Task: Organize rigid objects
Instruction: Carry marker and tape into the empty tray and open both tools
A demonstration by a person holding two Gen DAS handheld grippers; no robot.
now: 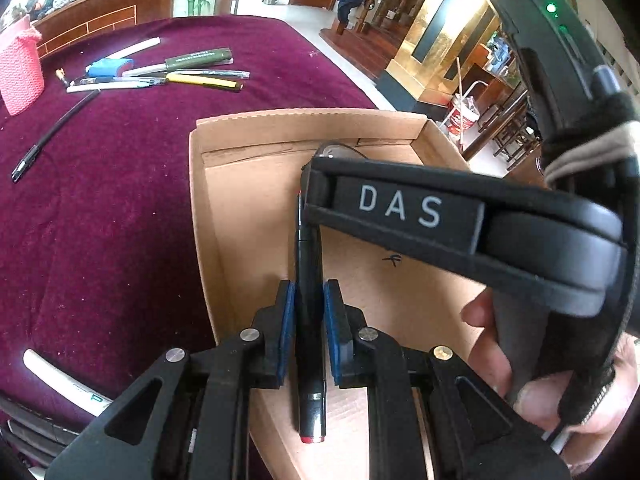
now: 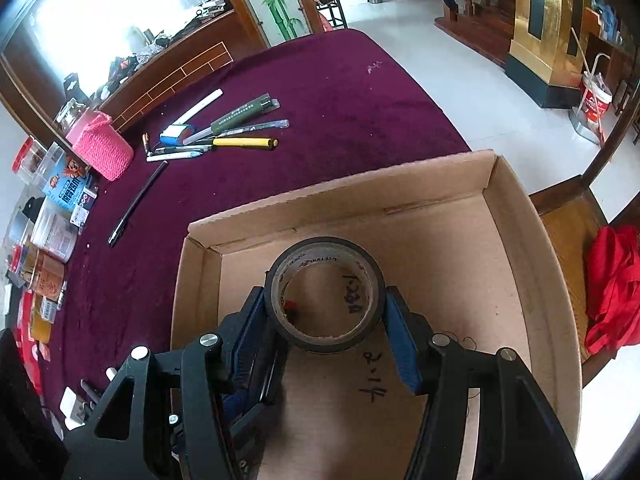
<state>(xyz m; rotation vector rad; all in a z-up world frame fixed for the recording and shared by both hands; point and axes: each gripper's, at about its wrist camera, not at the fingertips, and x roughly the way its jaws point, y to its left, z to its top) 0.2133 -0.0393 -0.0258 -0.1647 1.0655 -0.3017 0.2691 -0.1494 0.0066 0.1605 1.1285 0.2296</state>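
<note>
Pinching a black pen (image 1: pixel 309 320) between blue pads, the left gripper (image 1: pixel 309 320) holds it lengthwise along its fingers, over the cardboard box (image 1: pixel 304 120). The right gripper (image 2: pixel 326 316) clasps a roll of tape (image 2: pixel 326 292), hole upward, above the same box's floor. Both loads hang inside the box walls; the loose pens (image 2: pixel 224 132) lie beyond its far wall.

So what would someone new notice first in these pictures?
Probably the two loaded claws over the cardboard box: the left claw is shut on a black pen, and the right claw grips a tape roll. Behind them, pens lie scattered on the purple cloth.
</note>
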